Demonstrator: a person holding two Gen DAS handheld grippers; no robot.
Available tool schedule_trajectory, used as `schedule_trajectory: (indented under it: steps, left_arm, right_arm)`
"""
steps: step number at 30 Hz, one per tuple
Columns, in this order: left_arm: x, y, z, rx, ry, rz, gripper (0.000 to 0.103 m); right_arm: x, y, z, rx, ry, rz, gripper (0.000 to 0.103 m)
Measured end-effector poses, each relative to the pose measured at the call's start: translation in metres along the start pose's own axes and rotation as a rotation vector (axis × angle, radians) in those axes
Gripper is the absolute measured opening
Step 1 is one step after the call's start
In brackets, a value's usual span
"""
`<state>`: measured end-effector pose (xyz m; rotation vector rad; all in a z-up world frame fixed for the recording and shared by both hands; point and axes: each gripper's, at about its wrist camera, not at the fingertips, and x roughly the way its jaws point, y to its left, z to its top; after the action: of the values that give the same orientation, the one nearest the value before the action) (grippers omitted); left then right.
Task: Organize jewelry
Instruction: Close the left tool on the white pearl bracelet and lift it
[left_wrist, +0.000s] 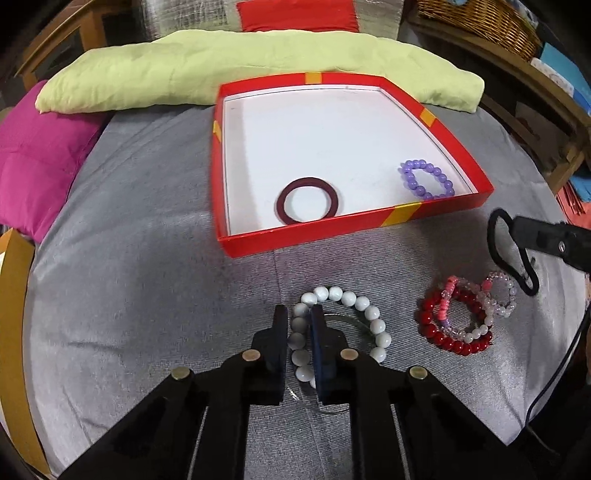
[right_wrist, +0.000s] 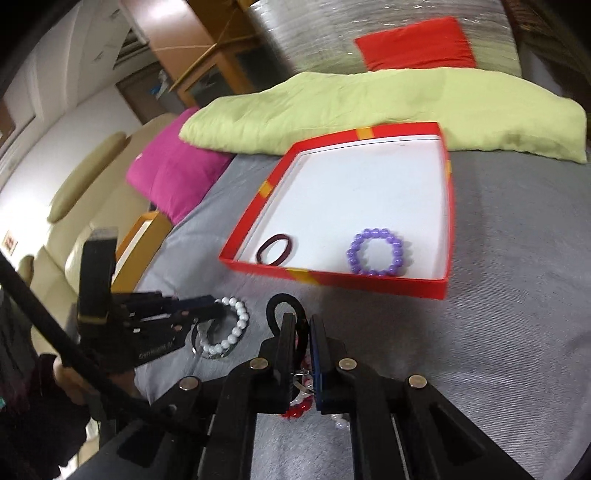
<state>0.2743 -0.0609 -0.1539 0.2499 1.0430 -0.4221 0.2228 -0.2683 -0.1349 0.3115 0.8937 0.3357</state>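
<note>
Tools (left_wrist: 299, 325) (right_wrist: 303, 332): two; boxed bracelets (left_wrist: 426, 180): two.

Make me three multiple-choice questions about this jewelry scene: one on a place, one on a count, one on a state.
1. Where is the purple bead bracelet?
A. in the red box
B. on the grey cover
C. on the green pillow

2. How many pieces lie in the box?
A. one
B. two
C. four

3. What does the right hand-held gripper hold?
A. nothing
B. the white bead bracelet
C. a black hair tie

Answers: A, it rests on the box's white floor; B, only it and the dark red bangle; C, the loop is pinched between the fingers.
</note>
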Motion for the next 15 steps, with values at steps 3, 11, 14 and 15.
schedule_trajectory:
  steps: [3,11,14,15]
  left_arm:
    - [-0.004,0.000,0.001,-0.004,-0.008,-0.008,0.012]
    - [0.008,-0.004,0.000,0.005,0.017,-0.034,0.029]
    - [0.008,-0.002,0.001,-0.016,0.000,-0.051,0.027]
    - [0.007,-0.001,0.002,-0.018,-0.007,-0.051,0.022]
  right_arm:
    - [-0.001,-0.007,0.002,0.030,-0.007,-0.012,0.008]
    - [-0.005,-0.018,0.008,0.086,-0.046,-0.029,0.008]
    - [-0.003,-0.019,0.009,0.089,-0.050,-0.038,0.008]
    - [-0.003,-0.019,0.009,0.089,-0.051,-0.040,0.008]
